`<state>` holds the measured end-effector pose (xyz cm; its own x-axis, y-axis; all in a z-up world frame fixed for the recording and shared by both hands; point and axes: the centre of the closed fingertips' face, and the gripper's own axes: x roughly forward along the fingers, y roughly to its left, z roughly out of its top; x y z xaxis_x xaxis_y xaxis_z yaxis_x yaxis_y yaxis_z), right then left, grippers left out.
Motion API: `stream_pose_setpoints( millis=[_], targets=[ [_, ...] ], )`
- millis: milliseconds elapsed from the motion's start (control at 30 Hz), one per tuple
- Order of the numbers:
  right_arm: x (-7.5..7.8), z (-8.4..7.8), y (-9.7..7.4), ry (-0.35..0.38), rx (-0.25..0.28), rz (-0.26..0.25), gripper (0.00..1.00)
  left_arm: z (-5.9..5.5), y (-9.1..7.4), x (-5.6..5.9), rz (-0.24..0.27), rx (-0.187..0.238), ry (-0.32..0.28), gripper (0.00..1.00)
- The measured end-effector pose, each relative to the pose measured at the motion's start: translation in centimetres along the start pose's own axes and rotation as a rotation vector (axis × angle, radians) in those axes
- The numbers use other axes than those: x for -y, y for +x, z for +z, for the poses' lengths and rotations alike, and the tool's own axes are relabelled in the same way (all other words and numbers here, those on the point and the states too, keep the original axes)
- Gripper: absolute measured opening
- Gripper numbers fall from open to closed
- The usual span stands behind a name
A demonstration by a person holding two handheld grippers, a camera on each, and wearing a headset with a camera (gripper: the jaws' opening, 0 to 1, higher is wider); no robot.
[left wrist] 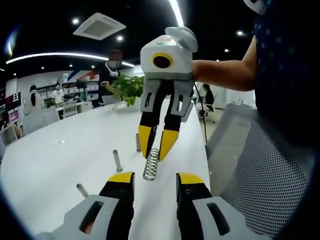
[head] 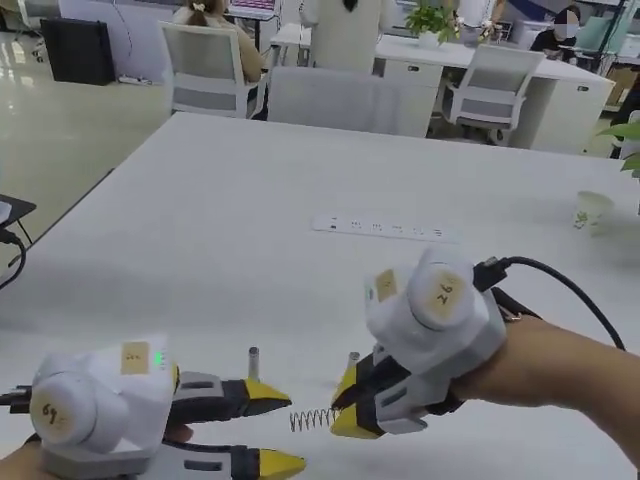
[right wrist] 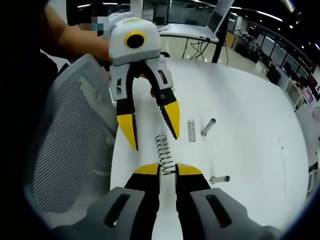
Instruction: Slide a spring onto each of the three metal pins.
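Right gripper (head: pixel 343 405) clamped on one end of a coil spring (head: pixel 312 418); left gripper (head: pixel 285 430) jaws apart, holding nothing.
The coil spring is roughly level just above the white table (head: pixel 300 200), near its near edge; its free end points left, towards the gap between the left gripper's yellow tips; it's close to the far tip, can't tell if it touches. In the left gripper view, pin A (left wrist: pixel 117 160) and pin B (left wrist: pixel 82 190) stand upright and bare on the table, left of the held spring, with pin B the nearer; a second spring (left wrist: pixel 138 141) stands upright beyond them, just beside the right gripper's tips; can't tell if it's seated over a pin. The two grippers face each other, tips near.
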<state>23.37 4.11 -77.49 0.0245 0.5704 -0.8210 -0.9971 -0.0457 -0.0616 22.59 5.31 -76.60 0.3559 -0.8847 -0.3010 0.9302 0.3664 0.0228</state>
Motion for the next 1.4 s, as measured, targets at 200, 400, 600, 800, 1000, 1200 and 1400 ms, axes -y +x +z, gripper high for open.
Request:
stream_pose_setpoints(
  millis=[200, 400, 600, 800, 1000, 1200, 1400],
  targets=[
    [-0.4, 0.4, 0.1, -0.018, 0.000, 0.012, 0.08, 0.2, 0.0, 0.2, -0.008, 0.010, 0.009, 0.20],
    [-0.6, 0.6, 0.2, -0.030, -0.003, 0.020, 0.09, 0.3, 0.0, 0.5, -0.017, 0.015, 0.020, 0.12],
    [-0.8, 0.6, 0.2, -0.038, -0.007, 0.023, 0.09, 0.2, 0.0, 0.4, -0.018, 0.011, 0.032, 0.08],
    [-1.0, 0.6, 0.1, -0.041, -0.013, 0.030, 0.09, 0.2, 0.1, 0.5, -0.020, 0.004, 0.049, 0.04],
    [-1.1, 0.6, 0.1, -0.044, -0.017, 0.032, 0.09, 0.1, 0.1, 0.5, -0.021, -0.001, 0.057, 0.03],
    [-1.2, 1.0, -0.3, -0.054, -0.021, 0.030, 0.08, 0.1, 0.0, 0.5, -0.020, -0.003, 0.065, 0.03],
    [-1.3, 1.7, -0.7, -0.074, -0.015, 0.017, 0.08, 0.1, 0.0, 0.4, -0.017, -0.006, 0.071, 0.03]
  ],
)
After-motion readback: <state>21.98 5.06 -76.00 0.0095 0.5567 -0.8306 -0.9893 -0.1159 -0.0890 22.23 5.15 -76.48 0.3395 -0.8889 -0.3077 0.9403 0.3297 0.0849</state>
